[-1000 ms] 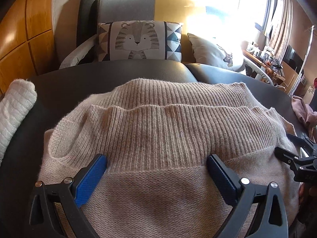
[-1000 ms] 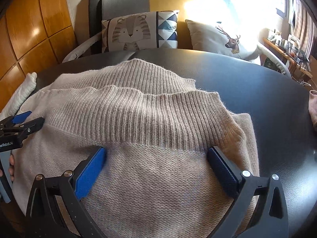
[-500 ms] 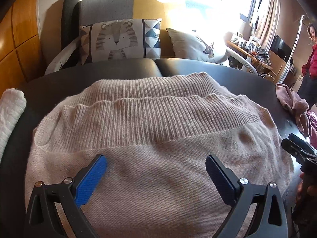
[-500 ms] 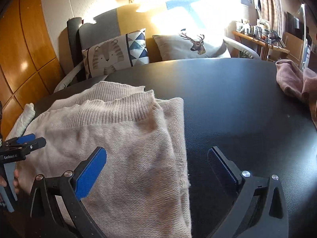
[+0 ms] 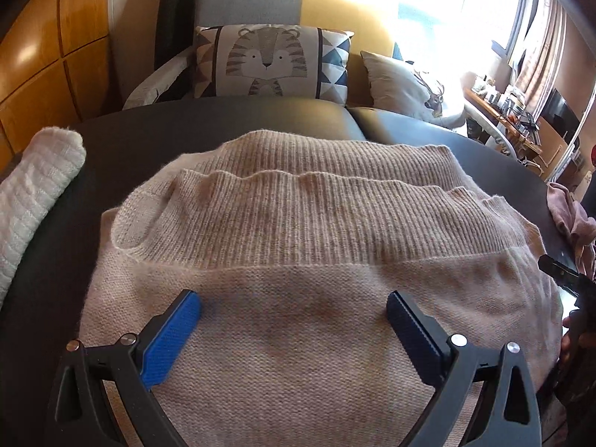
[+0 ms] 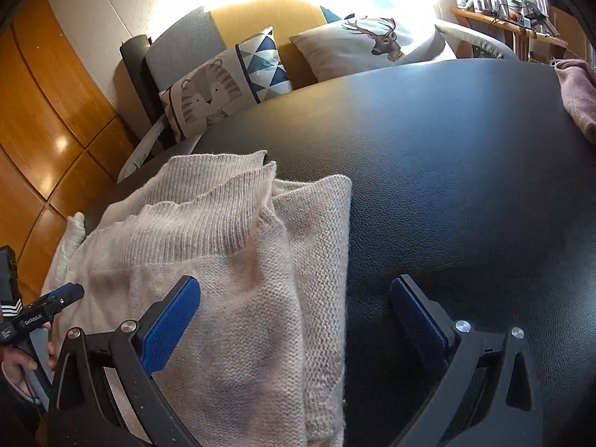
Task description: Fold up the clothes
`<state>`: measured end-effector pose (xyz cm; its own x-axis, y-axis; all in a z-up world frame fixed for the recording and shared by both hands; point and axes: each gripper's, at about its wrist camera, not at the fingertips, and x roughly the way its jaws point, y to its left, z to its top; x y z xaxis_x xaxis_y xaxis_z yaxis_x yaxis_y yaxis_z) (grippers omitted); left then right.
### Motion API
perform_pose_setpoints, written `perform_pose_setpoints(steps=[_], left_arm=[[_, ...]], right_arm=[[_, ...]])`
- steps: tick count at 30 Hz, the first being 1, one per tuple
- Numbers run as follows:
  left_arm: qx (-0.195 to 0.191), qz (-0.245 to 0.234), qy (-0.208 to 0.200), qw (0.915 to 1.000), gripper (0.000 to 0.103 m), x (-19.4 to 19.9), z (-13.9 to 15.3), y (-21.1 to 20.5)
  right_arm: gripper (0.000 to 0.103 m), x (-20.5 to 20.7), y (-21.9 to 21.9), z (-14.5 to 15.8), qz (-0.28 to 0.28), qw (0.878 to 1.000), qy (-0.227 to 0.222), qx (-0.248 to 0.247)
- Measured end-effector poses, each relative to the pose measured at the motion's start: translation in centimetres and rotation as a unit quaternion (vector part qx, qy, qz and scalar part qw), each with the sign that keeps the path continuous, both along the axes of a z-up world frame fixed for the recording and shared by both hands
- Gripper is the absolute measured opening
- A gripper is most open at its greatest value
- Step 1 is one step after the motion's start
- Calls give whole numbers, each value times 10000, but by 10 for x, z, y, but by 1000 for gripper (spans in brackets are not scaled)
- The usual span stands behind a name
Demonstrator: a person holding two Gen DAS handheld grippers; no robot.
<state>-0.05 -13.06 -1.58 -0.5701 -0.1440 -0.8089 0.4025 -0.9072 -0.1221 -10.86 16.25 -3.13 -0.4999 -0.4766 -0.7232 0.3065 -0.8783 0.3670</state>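
A beige knitted sweater lies folded on the black table, its ribbed band across the middle. My left gripper hovers over the sweater's near half, open, with nothing between its blue pads. In the right wrist view the sweater fills the lower left, and my right gripper stands open over its right edge, one finger above the knit, the other above bare table. The left gripper shows at the far left edge there, held by a hand.
A white knitted cloth lies at the table's left edge. A pink garment sits at the far right. Behind the table stands a sofa with a tiger cushion and a deer cushion. Wooden panels line the left wall.
My right gripper has swung right, off the sweater's middle to its right edge, tilting its view. The left gripper stays open over the sweater, shifting slightly.
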Motion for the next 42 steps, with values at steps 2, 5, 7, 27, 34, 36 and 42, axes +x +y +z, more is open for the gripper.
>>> perform_pose_setpoints(steps=[2,5,7,27,34,36,42], left_arm=[[-27,-28,-7,10000,102,0,-3,-1],[-117,-97,1,9999,102,0,-6,0],[-124,-130,43,9998,102,1,-6,-1],[101,944,256,9952,103,48,17,-91],[136,952,161,9952,103,54,11,-136],[357,754,172,9964,103,49,4,-138],[688,293,4,9972,103,32,-20,-137]], right_arm=[[103,-1,0,0,54,10000,-1,-6],[103,1,0,-1,126,9999,12,-35],[103,0,2,0,200,9995,-18,-240],[103,-1,-27,-5,838,9959,60,335],[103,-1,-28,-6,843,9956,78,400],[103,-1,-27,-5,845,9956,84,399],[103,-1,-26,-6,846,9957,91,376]])
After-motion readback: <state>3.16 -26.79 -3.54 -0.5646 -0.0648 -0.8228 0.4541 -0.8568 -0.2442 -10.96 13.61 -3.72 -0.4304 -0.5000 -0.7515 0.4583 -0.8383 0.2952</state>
